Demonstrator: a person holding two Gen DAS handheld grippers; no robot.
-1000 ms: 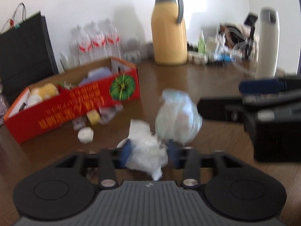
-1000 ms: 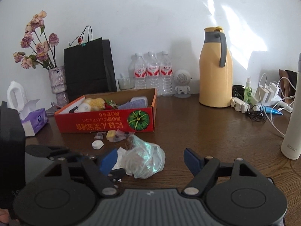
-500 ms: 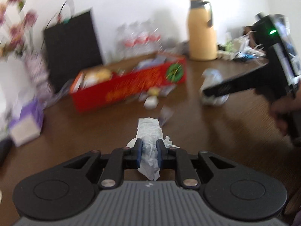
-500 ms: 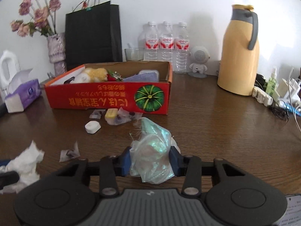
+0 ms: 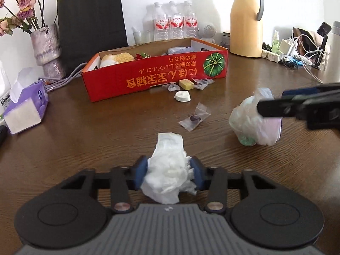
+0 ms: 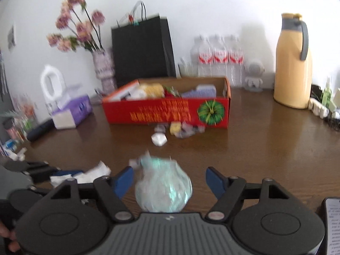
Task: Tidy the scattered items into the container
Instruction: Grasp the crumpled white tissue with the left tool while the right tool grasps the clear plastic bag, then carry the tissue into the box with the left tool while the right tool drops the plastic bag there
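My left gripper [image 5: 169,171] is shut on a crumpled white tissue [image 5: 169,167] low over the wooden table. My right gripper [image 6: 170,179] is open, its blue pads [image 6: 124,180] standing apart on either side of a crumpled clear plastic bag [image 6: 163,188] that rests on the table; the bag also shows in the left wrist view [image 5: 255,123]. The red cardboard box [image 5: 153,76] with a green pumpkin print lies ahead, holding several items. Loose in front of it are a white cap [image 5: 182,96], a yellow block [image 5: 186,84] and clear candy wrappers [image 5: 195,116].
A purple tissue box [image 5: 25,108] and a vase of dried flowers [image 5: 47,51] stand at the left. A black paper bag [image 5: 91,21], water bottles [image 5: 174,23] and a yellow thermos jug [image 5: 246,19] line the back. Chargers and cables [image 5: 297,51] lie at the right.
My right gripper has opened from around the plastic bag, which now sits loose between the pads. My left gripper still holds the tissue, its pads a little wider apart.
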